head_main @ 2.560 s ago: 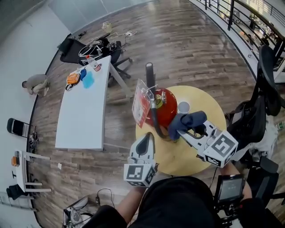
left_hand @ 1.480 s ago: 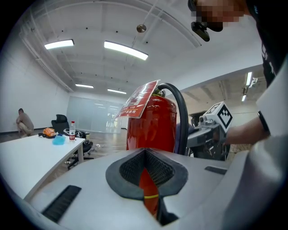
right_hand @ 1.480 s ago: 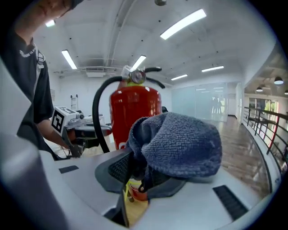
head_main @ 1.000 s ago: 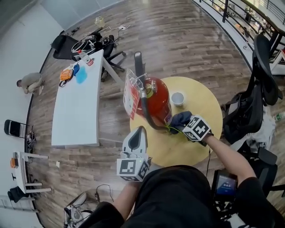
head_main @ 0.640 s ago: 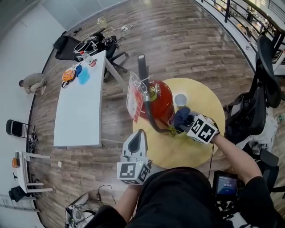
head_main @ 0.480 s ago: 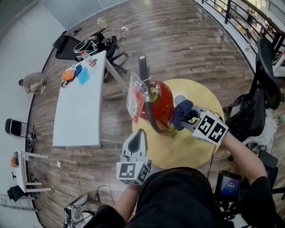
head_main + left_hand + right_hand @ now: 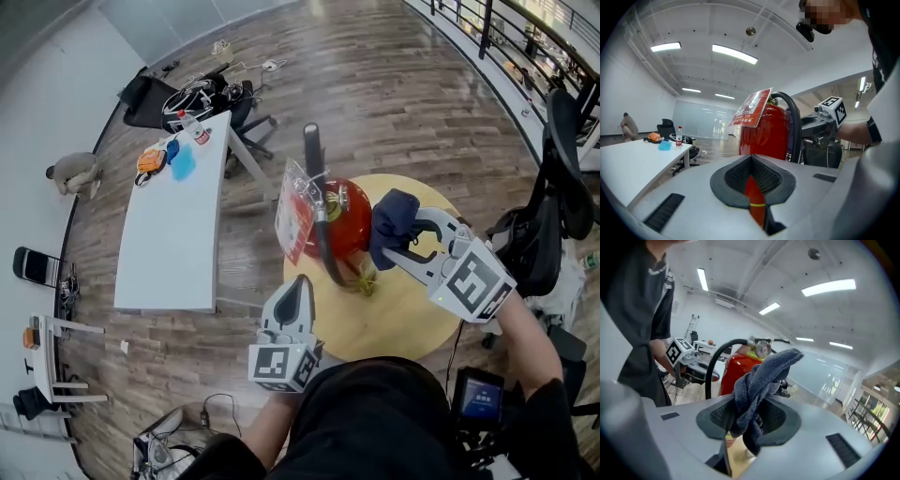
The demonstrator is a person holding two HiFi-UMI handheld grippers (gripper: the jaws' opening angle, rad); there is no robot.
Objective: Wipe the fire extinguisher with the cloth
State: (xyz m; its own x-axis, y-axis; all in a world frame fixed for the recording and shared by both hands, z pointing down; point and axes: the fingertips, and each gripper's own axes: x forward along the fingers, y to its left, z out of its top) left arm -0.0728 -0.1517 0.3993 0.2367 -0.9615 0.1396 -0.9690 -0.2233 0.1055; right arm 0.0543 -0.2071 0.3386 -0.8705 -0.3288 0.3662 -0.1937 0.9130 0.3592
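Right gripper view: the right gripper [image 7: 749, 427] has its jaws closed on a dark blue cloth [image 7: 757, 380], which bunches up between them and folds over above the tips. Beyond the cloth stands the red fire extinguisher [image 7: 733, 367], upright, with its round gauge [image 7: 763, 350] on top and a black hose [image 7: 712, 366] arching down its side.

In the head view the cloth lies at the upper part of the extinguisher, on the side towards the right gripper; whether it touches the red body cannot be made out. A red and white tag [image 7: 294, 217] hangs from the extinguisher's neck on the side away from the cloth.

The left gripper [image 7: 752, 187] has its jaws drawn together, only a thin slit showing between them, with nothing in it. It points at the extinguisher from near the person's body and stays apart from it.

The extinguisher stands on a round yellow table [image 7: 403, 314]. A long white table [image 7: 169, 244] stands well apart from the extinguisher on its tag side, and a black office chair [image 7: 562, 159] stands on its cloth side.
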